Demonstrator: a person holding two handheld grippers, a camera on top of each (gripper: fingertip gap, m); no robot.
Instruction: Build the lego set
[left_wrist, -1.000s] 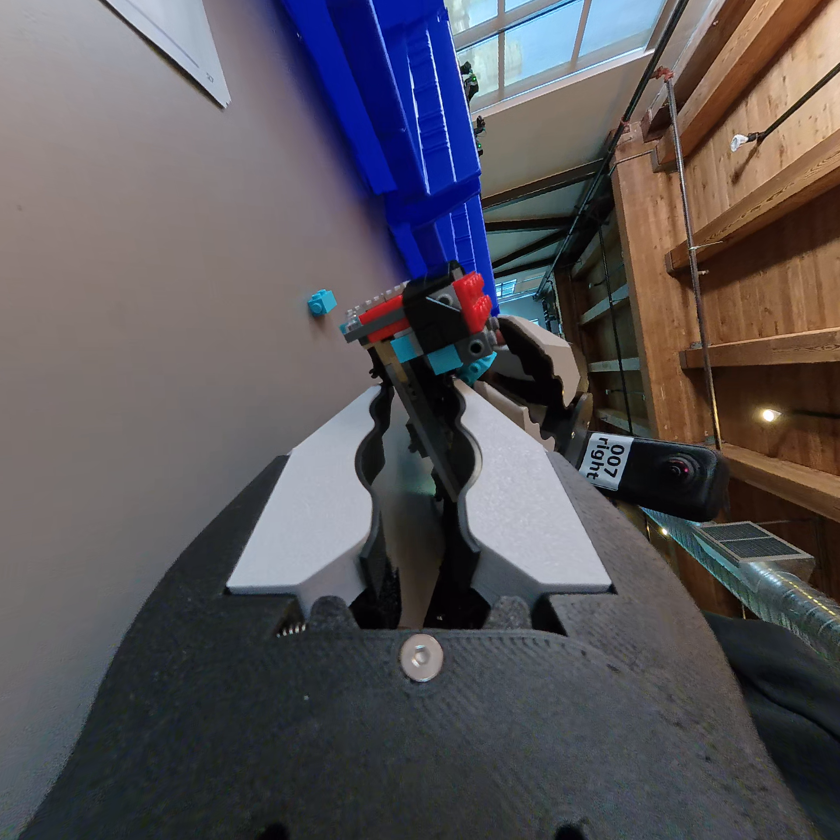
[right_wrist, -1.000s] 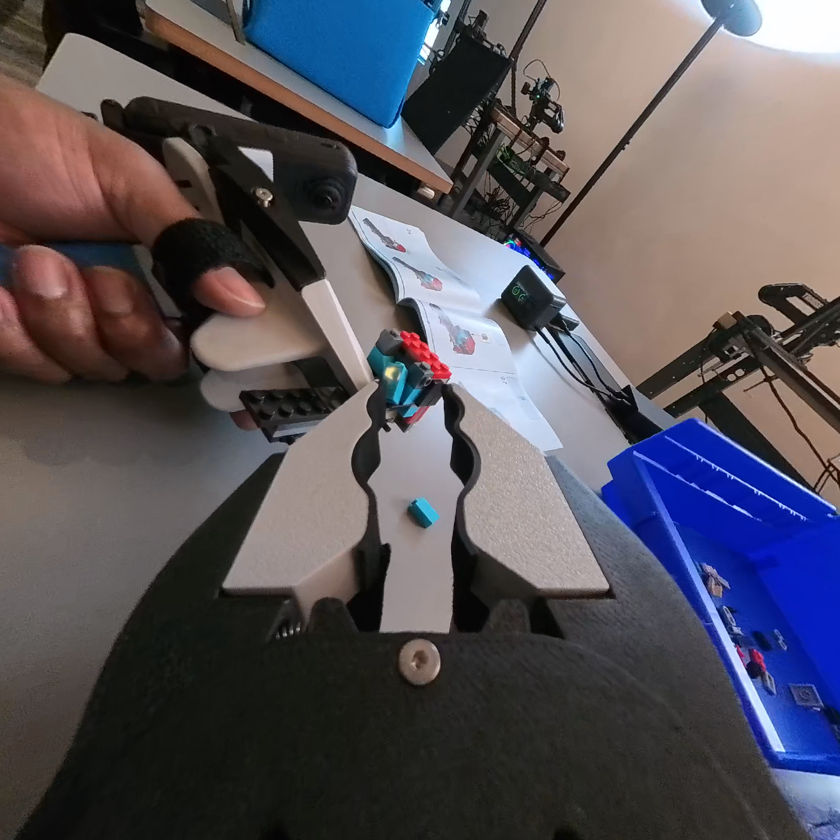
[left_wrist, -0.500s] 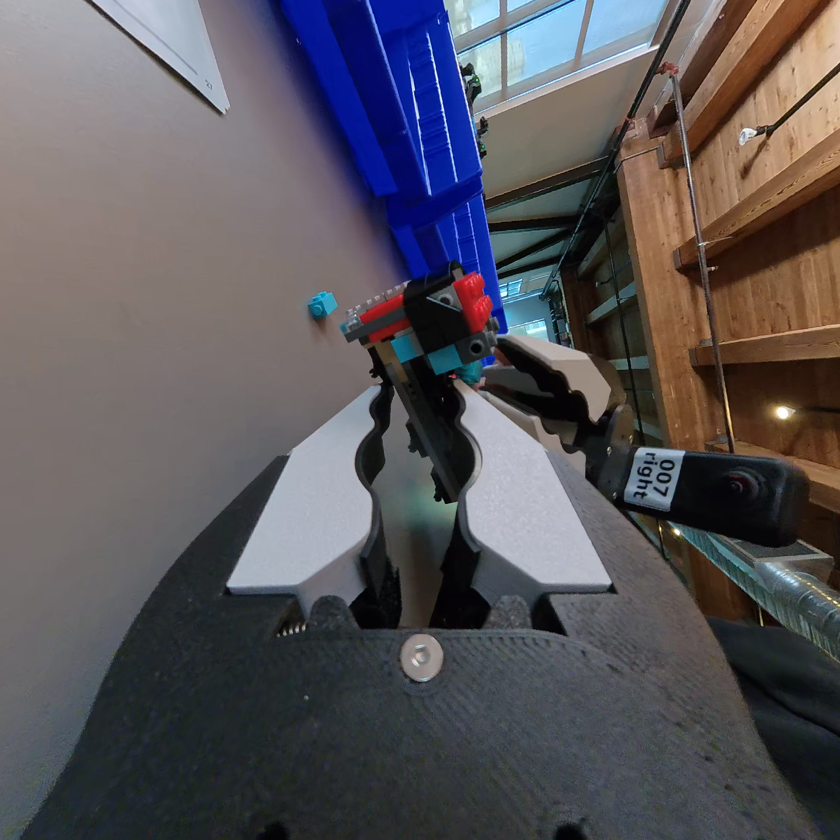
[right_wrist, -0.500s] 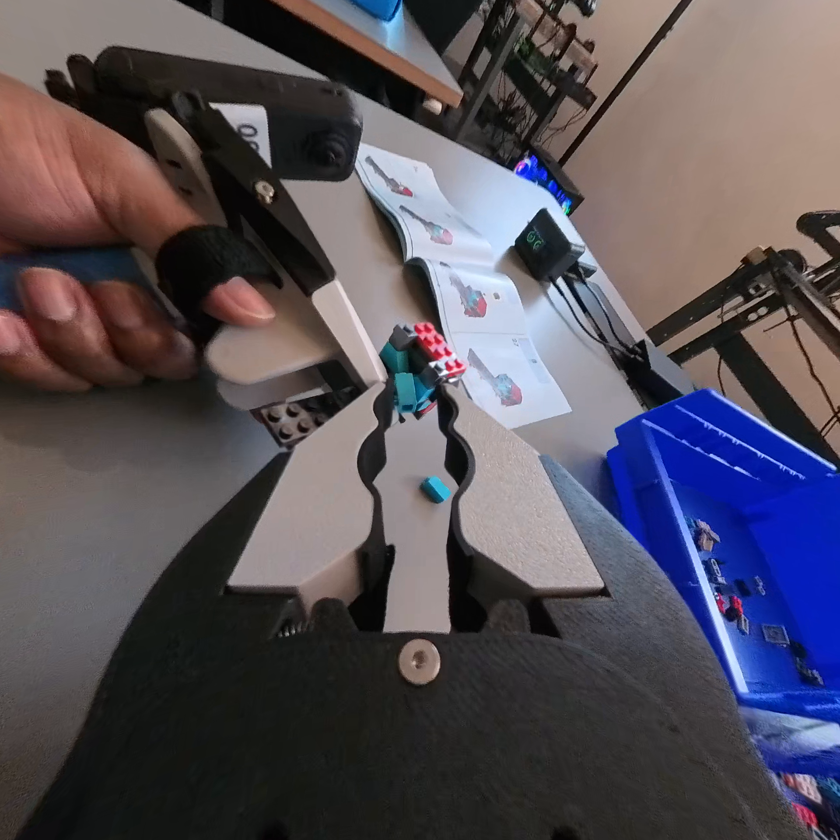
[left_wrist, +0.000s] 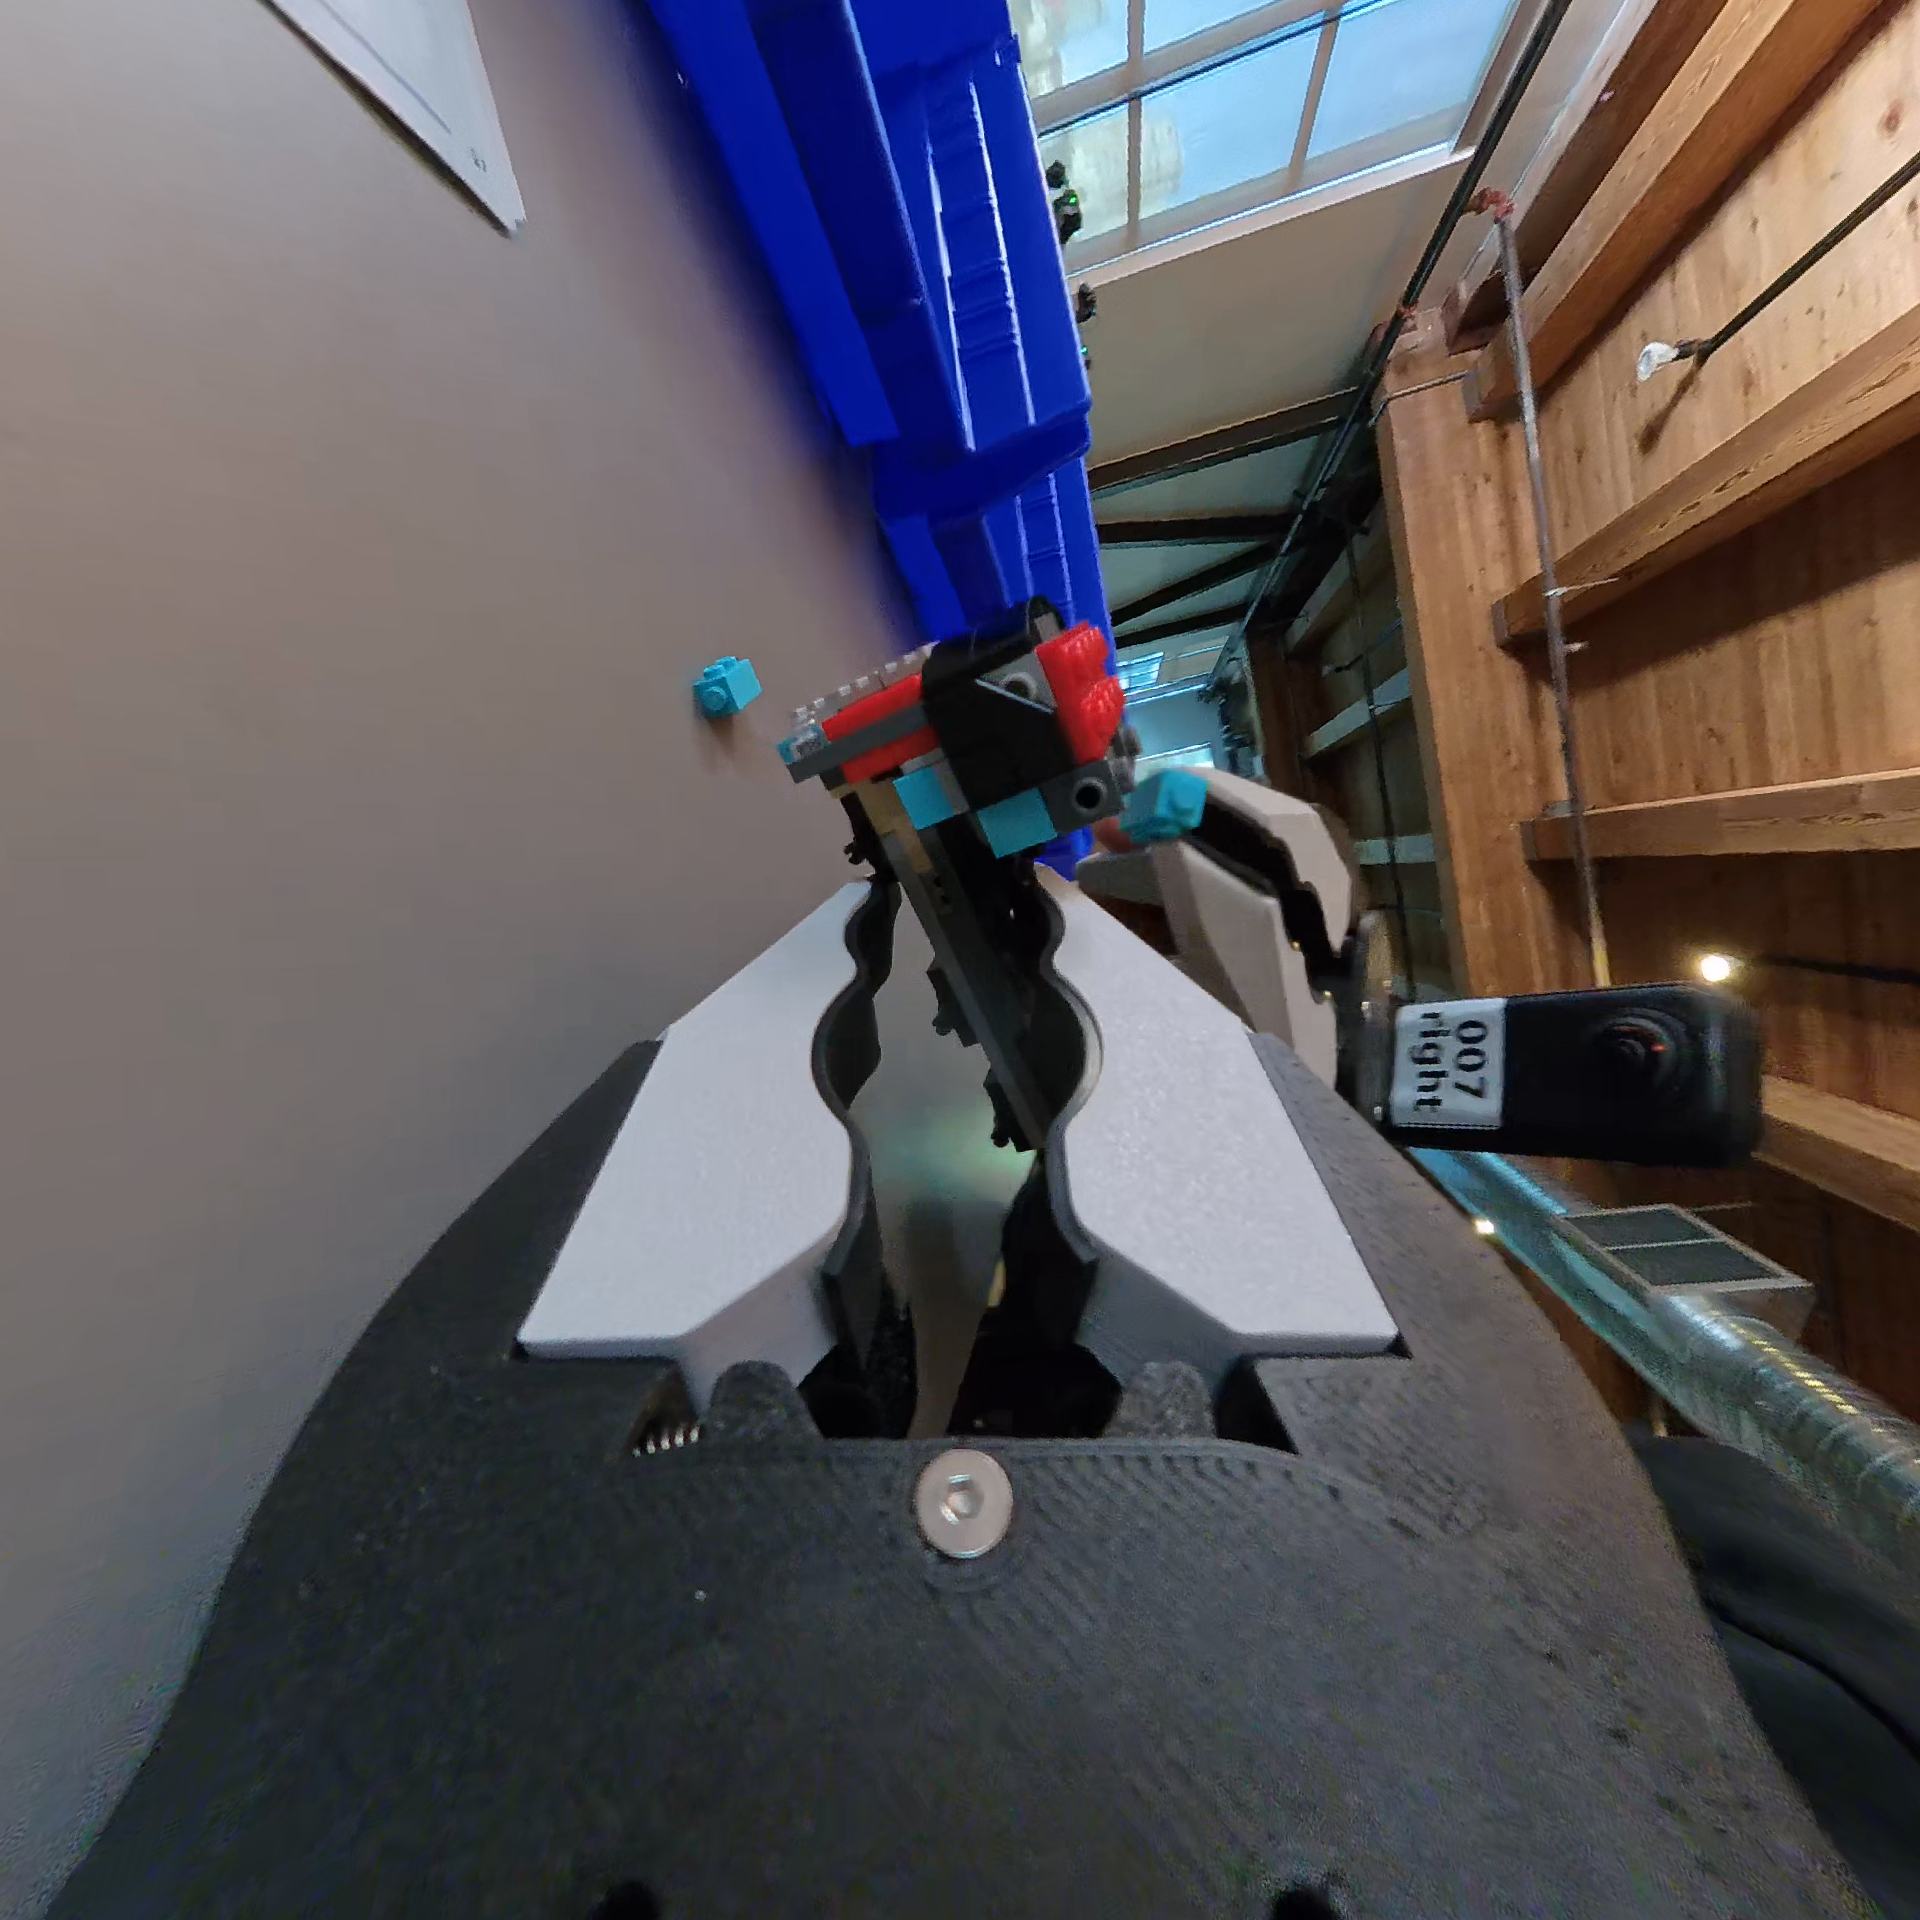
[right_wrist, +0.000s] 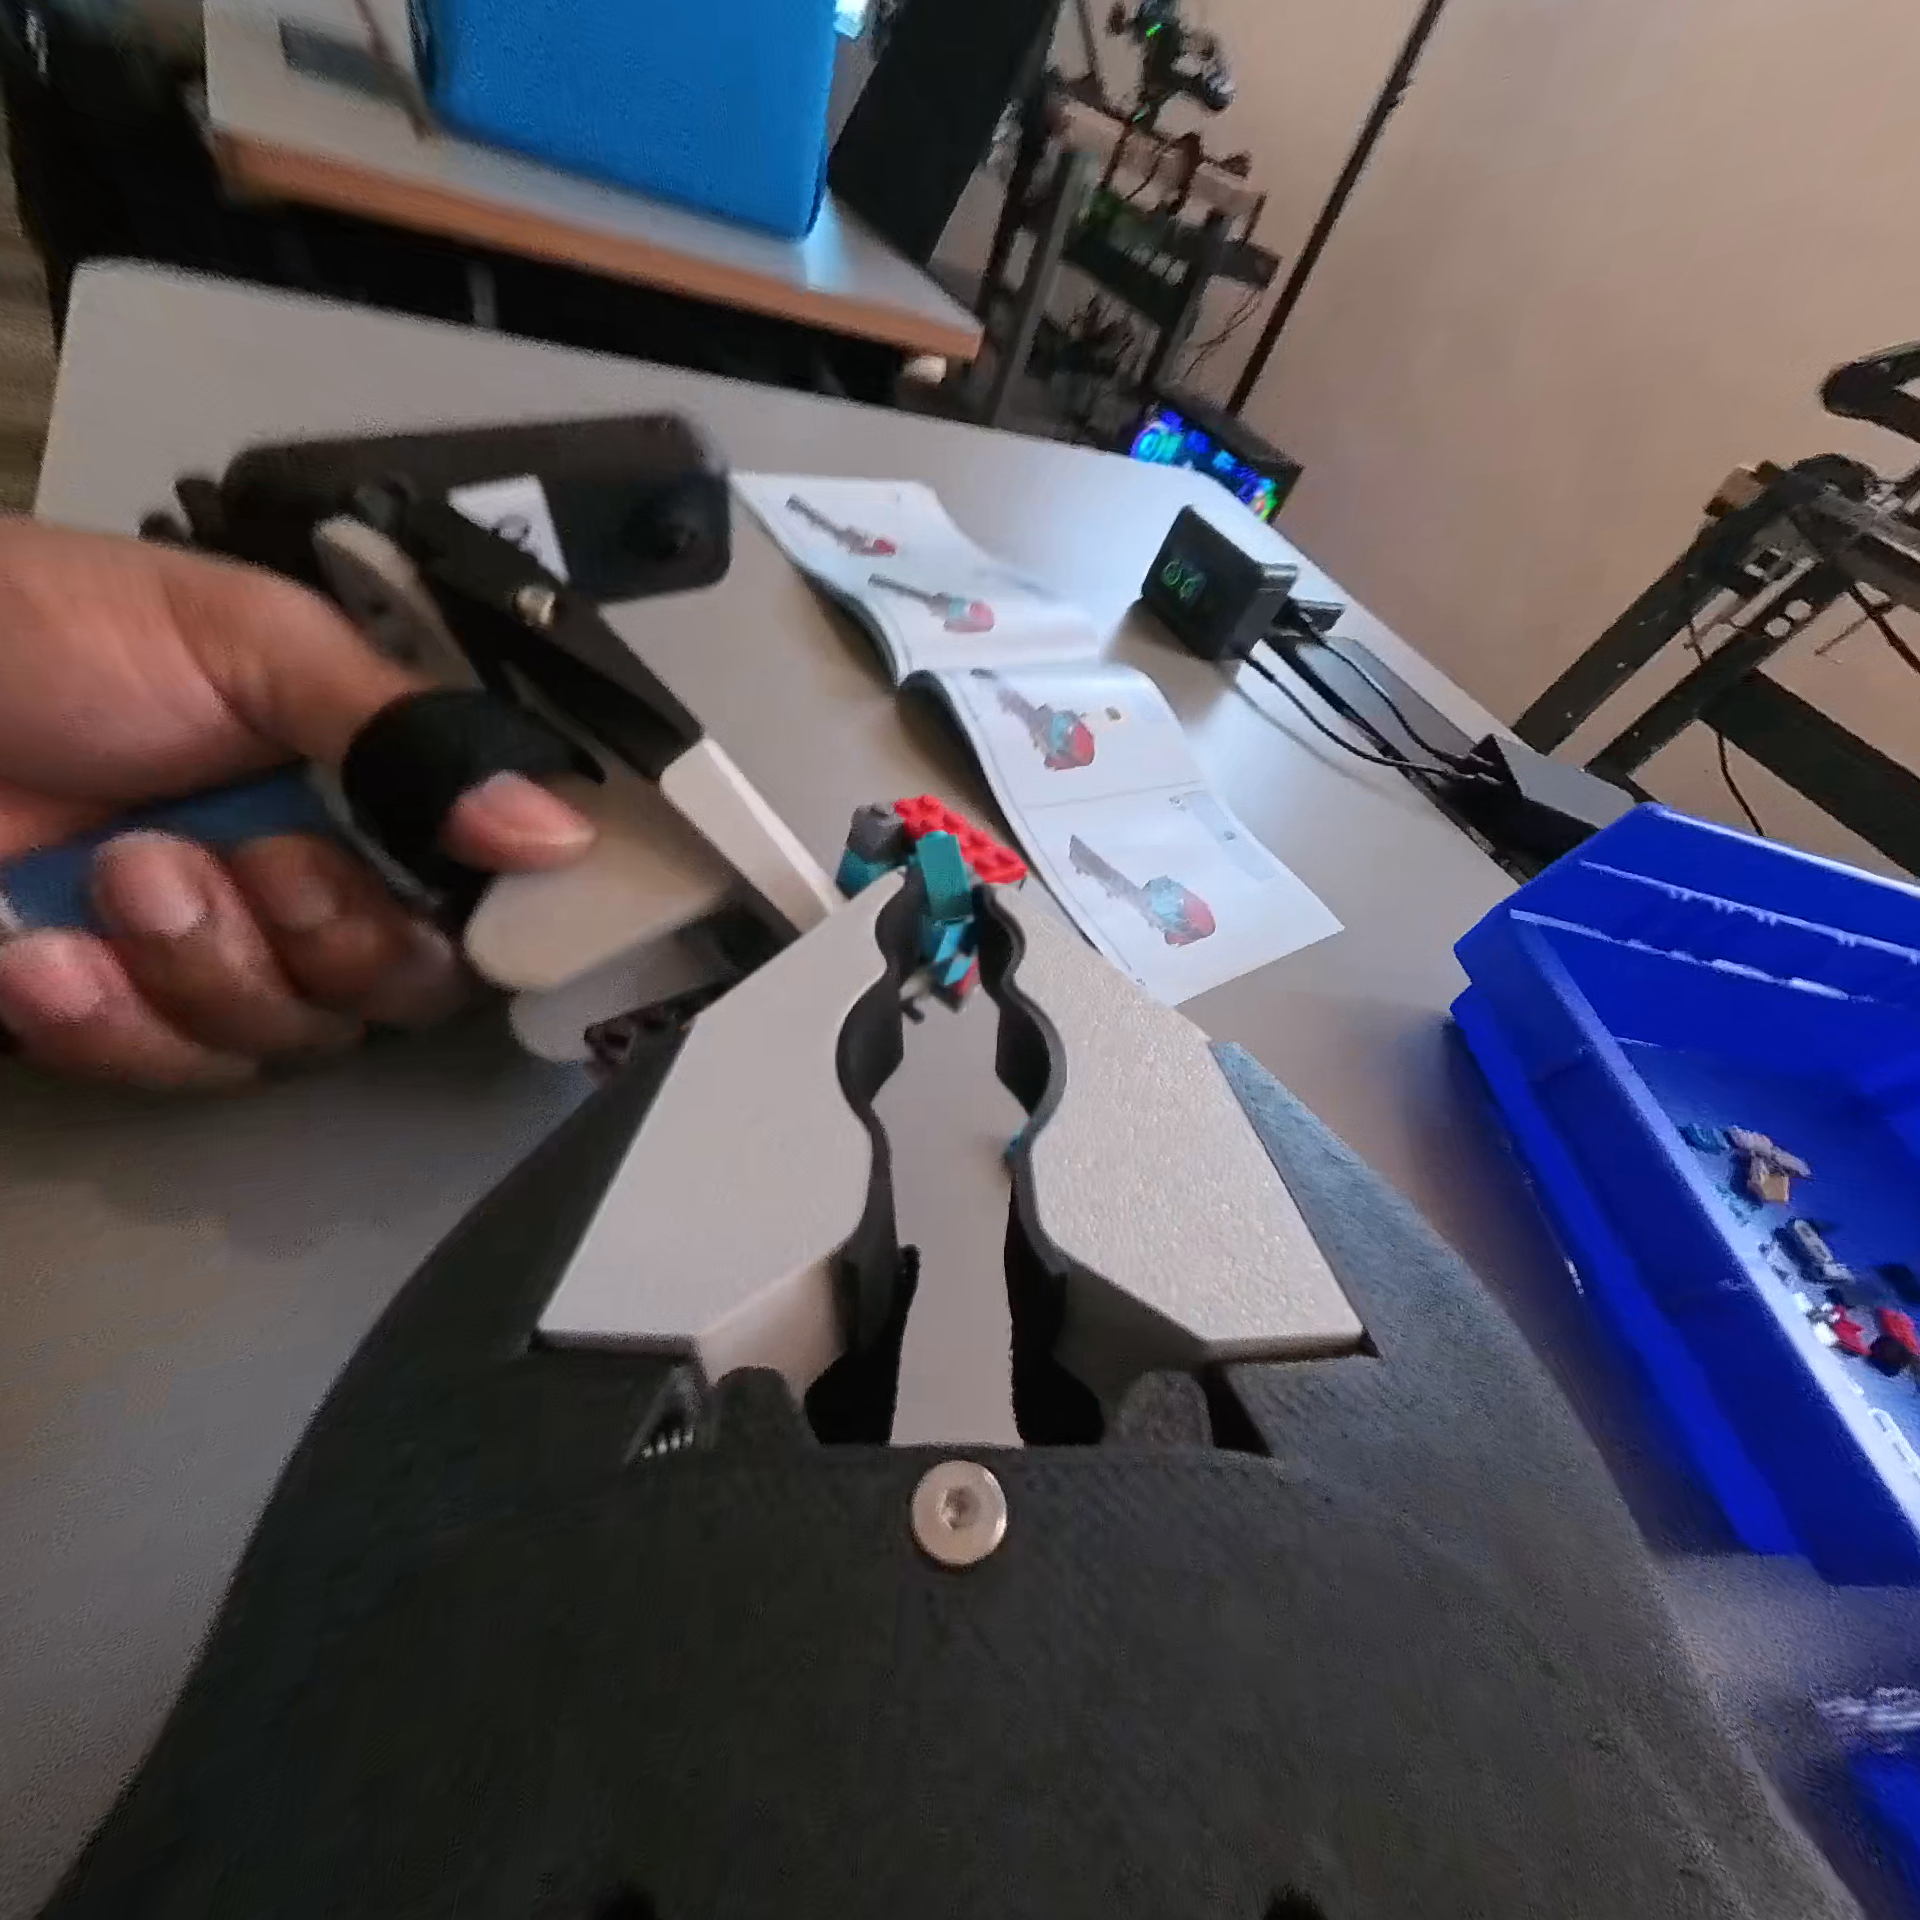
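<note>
The left hand-held gripper (left_wrist: 961, 914) pinches the half-built lego model (left_wrist: 966, 732) above the desk (left_wrist: 364, 727); the right hand-held gripper (left_wrist: 1195, 821) pinches a teal brick (left_wrist: 1164, 805) beside it. Misaligned pressing could pop pieces loose.

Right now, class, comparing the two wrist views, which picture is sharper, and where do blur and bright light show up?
Left wrist view: sharp on the red, black and teal lego model, with bright window panes above it. Right wrist view: motion-blurred throughout, worst on the person's hand and the white open instruction booklet; both views bend straight lines like a wide-angle lens.
</note>
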